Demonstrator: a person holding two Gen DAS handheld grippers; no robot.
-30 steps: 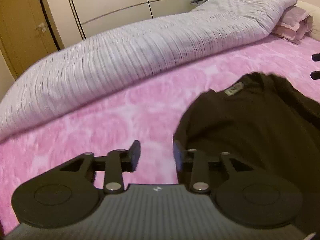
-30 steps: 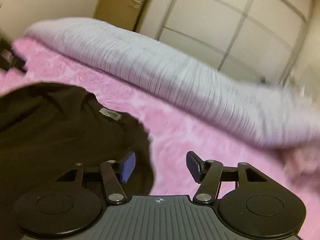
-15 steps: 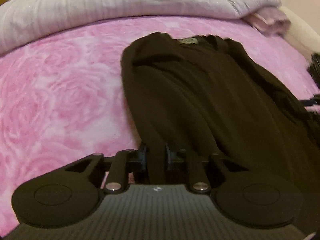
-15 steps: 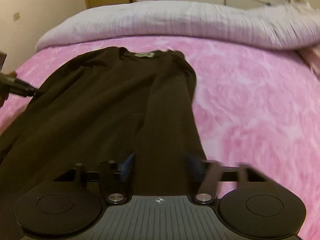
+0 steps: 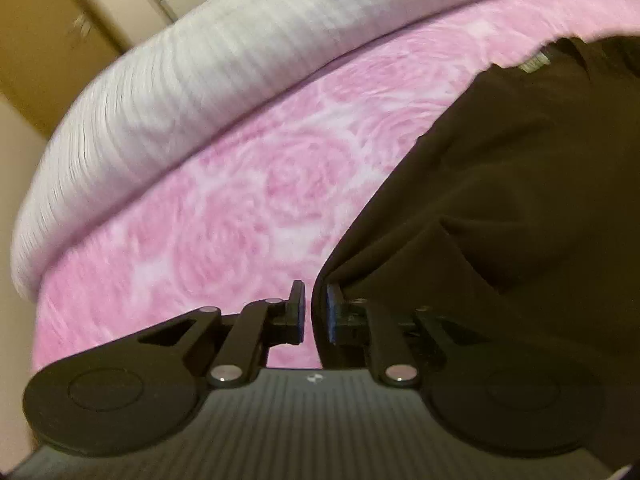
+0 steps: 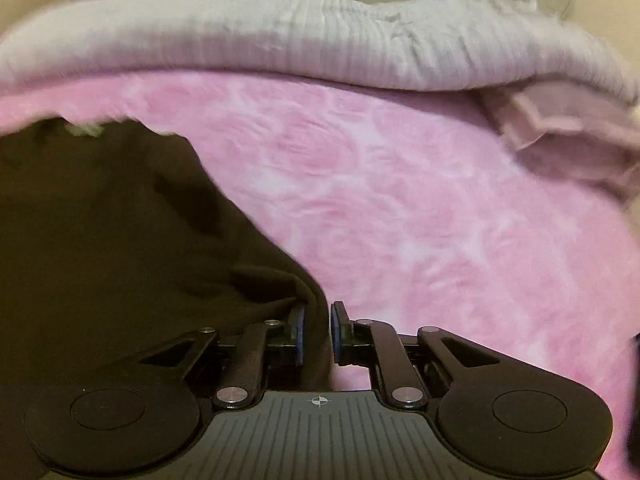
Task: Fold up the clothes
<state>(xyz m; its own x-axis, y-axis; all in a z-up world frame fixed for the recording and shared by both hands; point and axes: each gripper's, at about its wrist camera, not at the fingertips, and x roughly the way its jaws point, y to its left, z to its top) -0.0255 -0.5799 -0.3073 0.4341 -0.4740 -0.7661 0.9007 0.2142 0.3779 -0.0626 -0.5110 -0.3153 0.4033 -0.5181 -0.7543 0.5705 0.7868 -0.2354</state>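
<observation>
A dark brown shirt (image 5: 520, 200) lies spread on the pink rose-patterned blanket (image 5: 240, 200), with its neck label (image 5: 534, 62) at the far end. My left gripper (image 5: 314, 308) has the shirt's near left edge between its pads. Its jaws are opening slightly, and the cloth still runs taut from them. In the right wrist view the shirt (image 6: 100, 220) fills the left side, with its label (image 6: 84, 130) far off. My right gripper (image 6: 317, 332) is closing on a bunched fold of the shirt's near right edge, which fills the gap between the pads.
A ribbed grey-white duvet (image 5: 240, 60) is rolled along the far side of the bed (image 6: 320, 40). Folded pale pink bedding (image 6: 560, 140) sits at the far right. Bare pink blanket (image 6: 400, 200) stretches right of the shirt. A wooden door (image 5: 40, 40) and wardrobe fronts stand behind.
Both grippers came back from the collar end to the shirt's near edge and their jaws narrowed onto the cloth, the right one most. Both views have swung and tilted since.
</observation>
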